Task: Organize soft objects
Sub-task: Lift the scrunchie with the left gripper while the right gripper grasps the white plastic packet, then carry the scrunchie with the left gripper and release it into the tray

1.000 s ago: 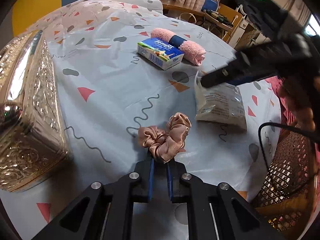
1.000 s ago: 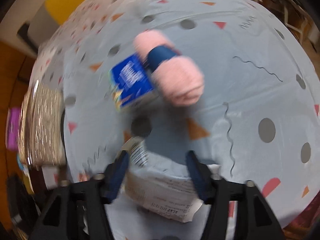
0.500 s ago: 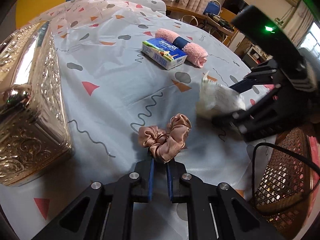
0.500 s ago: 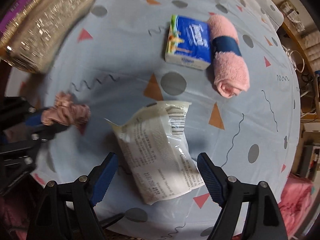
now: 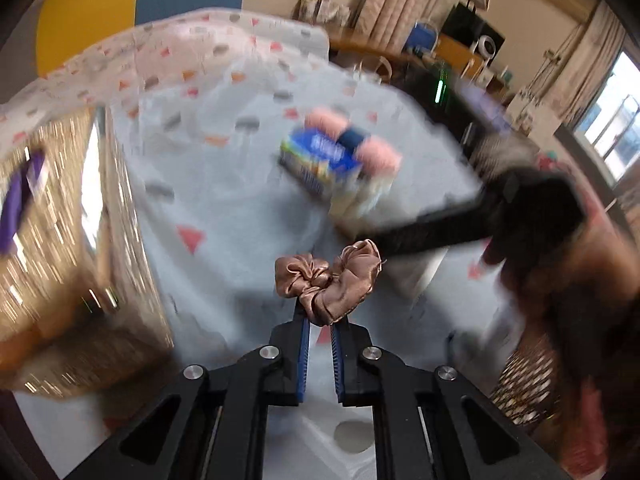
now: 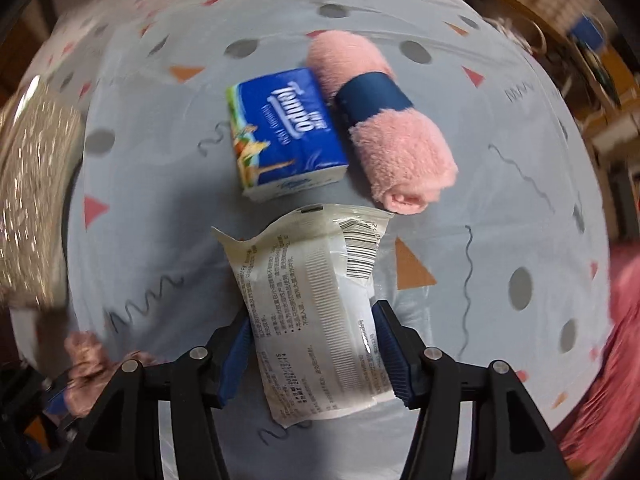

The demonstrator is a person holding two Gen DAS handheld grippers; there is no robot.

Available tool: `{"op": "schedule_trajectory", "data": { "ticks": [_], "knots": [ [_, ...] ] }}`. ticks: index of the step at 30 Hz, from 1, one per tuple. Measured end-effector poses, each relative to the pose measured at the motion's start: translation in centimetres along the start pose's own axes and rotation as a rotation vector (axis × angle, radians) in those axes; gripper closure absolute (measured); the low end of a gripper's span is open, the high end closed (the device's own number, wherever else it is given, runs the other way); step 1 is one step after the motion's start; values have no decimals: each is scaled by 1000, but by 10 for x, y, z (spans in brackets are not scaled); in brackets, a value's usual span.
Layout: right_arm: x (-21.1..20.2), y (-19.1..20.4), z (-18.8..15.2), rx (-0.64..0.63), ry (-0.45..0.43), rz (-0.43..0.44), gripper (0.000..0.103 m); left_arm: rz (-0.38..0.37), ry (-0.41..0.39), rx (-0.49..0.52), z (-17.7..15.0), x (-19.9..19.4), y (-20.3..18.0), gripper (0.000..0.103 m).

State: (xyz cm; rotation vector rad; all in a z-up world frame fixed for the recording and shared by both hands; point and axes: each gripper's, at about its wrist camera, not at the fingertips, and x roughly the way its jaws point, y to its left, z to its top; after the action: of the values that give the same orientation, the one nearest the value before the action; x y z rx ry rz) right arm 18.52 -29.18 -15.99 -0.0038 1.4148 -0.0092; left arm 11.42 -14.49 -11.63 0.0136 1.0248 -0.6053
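My left gripper [image 5: 318, 322] is shut on a pinkish-brown satin scrunchie [image 5: 326, 282], which hangs from the fingertips above the patterned cloth. The same scrunchie [image 6: 84, 360] shows blurred at the lower left of the right wrist view. My right gripper [image 6: 316, 340] points down over a white wipes pack [image 6: 312, 292]. Its jaws are closing with the pack between them, and the blue pads [image 6: 240, 344] touch the pack's two long sides. Just beyond lie a blue tissue pack [image 6: 284, 132] and a rolled pink towel [image 6: 400, 148] with a navy band, side by side.
A gold embossed box [image 5: 60, 240] stands at the left on the bed's pale blue cloth [image 6: 500, 208]. A woven basket [image 5: 520, 384] sits off the right edge, near a person's hand. Furniture and clutter line the back wall.
The left gripper has risen, lifting the scrunchie off the cloth. The right gripper's jaws have narrowed from wide apart to the sides of the wipes pack.
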Motion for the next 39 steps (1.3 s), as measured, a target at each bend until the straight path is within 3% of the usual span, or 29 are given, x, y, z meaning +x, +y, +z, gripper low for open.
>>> {"op": "schedule_trajectory", "data": {
  "ticks": [6, 10, 19, 24, 31, 39],
  "knots": [
    [-1, -17, 2, 100, -57, 43, 42, 7, -70, -48, 59, -27, 10, 93],
    [-1, -19, -1, 131, -99, 34, 42, 65, -128, -110, 95, -47, 39, 93],
    [-3, -13, 0, 120, -96, 28, 39, 197, -228, -237, 127, -96, 117, 93],
    [0, -12, 1, 120, -92, 32, 39, 261, -275, -283, 115, -130, 155, 93],
    [5, -11, 2, 115, -91, 32, 38, 337, -329, -381, 72, -185, 217, 93],
    [3, -10, 1, 105, -98, 15, 38, 422, -344, -561, -14, -235, 295, 93]
  ]
}}
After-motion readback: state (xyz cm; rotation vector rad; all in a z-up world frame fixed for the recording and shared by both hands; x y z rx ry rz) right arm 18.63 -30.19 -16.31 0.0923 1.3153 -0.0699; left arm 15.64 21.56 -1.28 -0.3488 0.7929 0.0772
